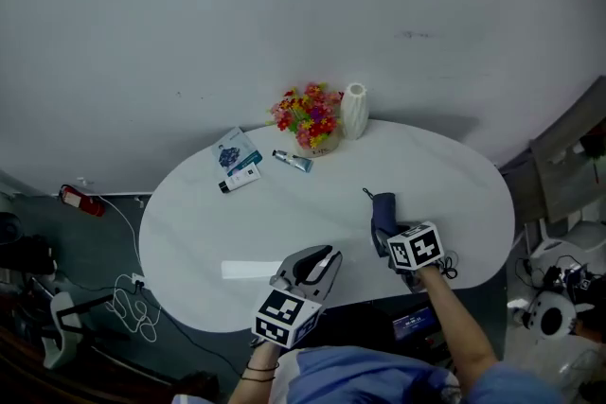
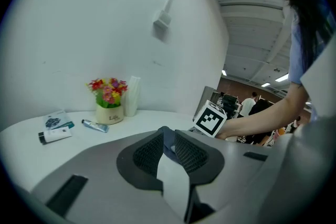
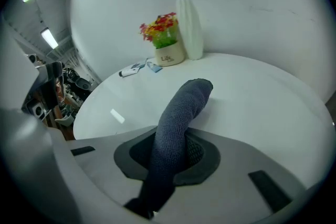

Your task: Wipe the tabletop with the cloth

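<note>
Right tool [image 3: 173, 148] clamps the cloth [image 3: 184, 105]; left tool [image 2: 167, 140] slightly parted, empty; pot [image 3: 172, 53] holds flowers [image 3: 159, 29].

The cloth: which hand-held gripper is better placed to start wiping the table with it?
Right. The right hand-held gripper is shut on the cloth, whose far end appears to touch the table. The left hand-held gripper holds nothing.

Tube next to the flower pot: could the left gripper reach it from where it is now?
Probably yes. The left gripper is empty, and only bare tabletop lies between it and the tube; the cloth sits off to the right.
</note>
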Motion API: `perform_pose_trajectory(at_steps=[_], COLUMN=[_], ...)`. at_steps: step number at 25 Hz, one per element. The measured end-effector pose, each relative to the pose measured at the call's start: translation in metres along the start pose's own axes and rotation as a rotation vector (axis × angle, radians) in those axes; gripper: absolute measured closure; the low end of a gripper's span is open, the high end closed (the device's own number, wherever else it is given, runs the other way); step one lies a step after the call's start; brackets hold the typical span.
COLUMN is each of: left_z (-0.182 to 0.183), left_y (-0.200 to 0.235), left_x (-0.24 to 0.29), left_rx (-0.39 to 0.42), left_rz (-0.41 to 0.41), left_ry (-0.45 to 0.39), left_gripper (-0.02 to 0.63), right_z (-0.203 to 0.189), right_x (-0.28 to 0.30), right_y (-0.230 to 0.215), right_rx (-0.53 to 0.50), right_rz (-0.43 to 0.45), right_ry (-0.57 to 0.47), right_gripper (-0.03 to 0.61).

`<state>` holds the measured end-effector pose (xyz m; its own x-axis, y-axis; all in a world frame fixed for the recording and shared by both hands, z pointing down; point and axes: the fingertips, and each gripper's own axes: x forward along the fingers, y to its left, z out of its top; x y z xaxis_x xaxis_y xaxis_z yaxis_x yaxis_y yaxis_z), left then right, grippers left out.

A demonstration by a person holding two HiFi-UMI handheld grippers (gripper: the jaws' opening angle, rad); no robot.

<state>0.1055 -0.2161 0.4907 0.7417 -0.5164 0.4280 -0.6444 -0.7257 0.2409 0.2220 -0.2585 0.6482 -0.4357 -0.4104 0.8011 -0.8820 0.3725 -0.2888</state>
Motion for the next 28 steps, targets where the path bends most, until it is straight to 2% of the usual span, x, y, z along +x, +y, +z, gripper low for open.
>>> perform_pose_trajectory(at_steps=[6,12,20,28], left_z=[0.021,0.025,0.018,0.008], left_y=[-0.07,-0.12,-0.145,-0.152], left_x=[0.057,0.084,0.092,0.083], left_rx=[0.042,0.09,0.099,0.089], left_rz=[-0.101,-0.17,-0.173,-0.139], left_ry=[-0.002,0.022,0.051,0.077], left_gripper=[0.552,0.552,0.552,0.552], right_z=[-0.02,-0.046,-0.083,-0.108], right_x=[-0.059,-0.105,-0.151,-0.175], right_y=[-0.101,-0.188,-0.275,-0.317], right_rx=[0.08,0.168,0.222,0.255], right_rz=[-0.117,-0.219,-0.339,-0.395], right_ry=[-0.034,-0.06,-0.052,-0.034], right_gripper=[0.511,0.511,0.511,0.511])
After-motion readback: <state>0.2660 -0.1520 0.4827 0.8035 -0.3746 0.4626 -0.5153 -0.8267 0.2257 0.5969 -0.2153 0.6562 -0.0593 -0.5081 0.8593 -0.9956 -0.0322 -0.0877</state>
